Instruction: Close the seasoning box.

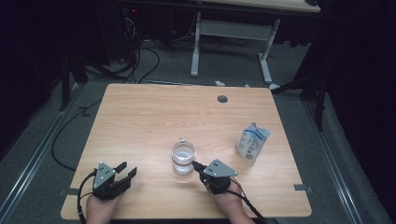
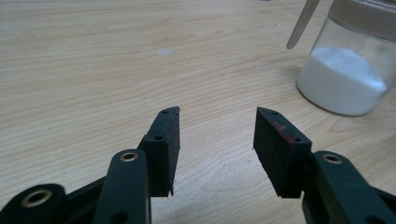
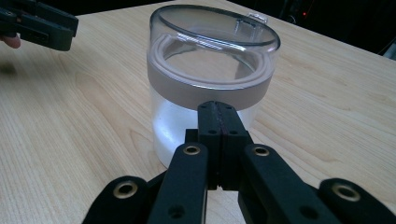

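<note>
Two tools low over desk (image 1: 140,121): left tool (image 1: 128,170) parted, gripping nothing; right tool (image 1: 196,165) pressed shut, empty. Clear jar (image 1: 183,157) of white powder just ahead of right tool's tips; right of left tool.

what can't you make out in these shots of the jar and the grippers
- Whether the shut right gripper touches the jar: right gripper view, its own jaws cover the spot.
- Print on the bag: high view, too small.
- Jar's top and right side: left gripper view, cut off by the edge.
- The small thing behind the jar: high view, too small.
</note>
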A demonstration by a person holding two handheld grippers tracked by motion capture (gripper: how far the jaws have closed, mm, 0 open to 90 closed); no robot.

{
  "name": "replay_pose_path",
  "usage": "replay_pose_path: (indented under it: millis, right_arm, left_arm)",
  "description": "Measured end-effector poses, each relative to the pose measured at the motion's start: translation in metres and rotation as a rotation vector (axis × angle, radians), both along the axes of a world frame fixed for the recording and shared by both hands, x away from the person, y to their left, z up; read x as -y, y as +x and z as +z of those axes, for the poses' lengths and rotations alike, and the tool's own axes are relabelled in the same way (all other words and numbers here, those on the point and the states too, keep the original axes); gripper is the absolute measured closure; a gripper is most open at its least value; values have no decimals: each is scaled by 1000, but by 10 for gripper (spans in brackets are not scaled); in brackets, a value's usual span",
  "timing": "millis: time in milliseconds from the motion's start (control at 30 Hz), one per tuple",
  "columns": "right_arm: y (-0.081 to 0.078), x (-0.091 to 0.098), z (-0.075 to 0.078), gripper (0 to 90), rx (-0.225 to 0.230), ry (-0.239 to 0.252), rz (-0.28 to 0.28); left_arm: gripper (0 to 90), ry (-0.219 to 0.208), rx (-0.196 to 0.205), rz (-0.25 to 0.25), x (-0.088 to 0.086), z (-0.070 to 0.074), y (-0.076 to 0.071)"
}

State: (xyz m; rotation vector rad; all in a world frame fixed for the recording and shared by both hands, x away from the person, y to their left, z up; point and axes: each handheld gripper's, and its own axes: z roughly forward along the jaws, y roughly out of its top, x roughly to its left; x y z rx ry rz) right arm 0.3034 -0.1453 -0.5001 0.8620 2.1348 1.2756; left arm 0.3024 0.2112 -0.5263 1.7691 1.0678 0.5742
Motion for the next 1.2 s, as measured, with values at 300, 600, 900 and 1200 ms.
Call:
replay_pose_path:
  millis: [300,600,900,1200]
  right_arm:
    - [0,-4,0,900,-3,-2,12]
    - [0,4,3,860,6,14,0]
    - [6,40,-3,653,-13,14,-102]
    - [-11,127,-8,531,-14,42,-277]
  left_arm:
    - [512,-3,-4,-4,1,0,0]
    - [512,-5,-2,-3,0,0,-1]
    - [512,-3,-1,-7,0,-1,-1]
    - [511,7,5,-16,6,1,-4]
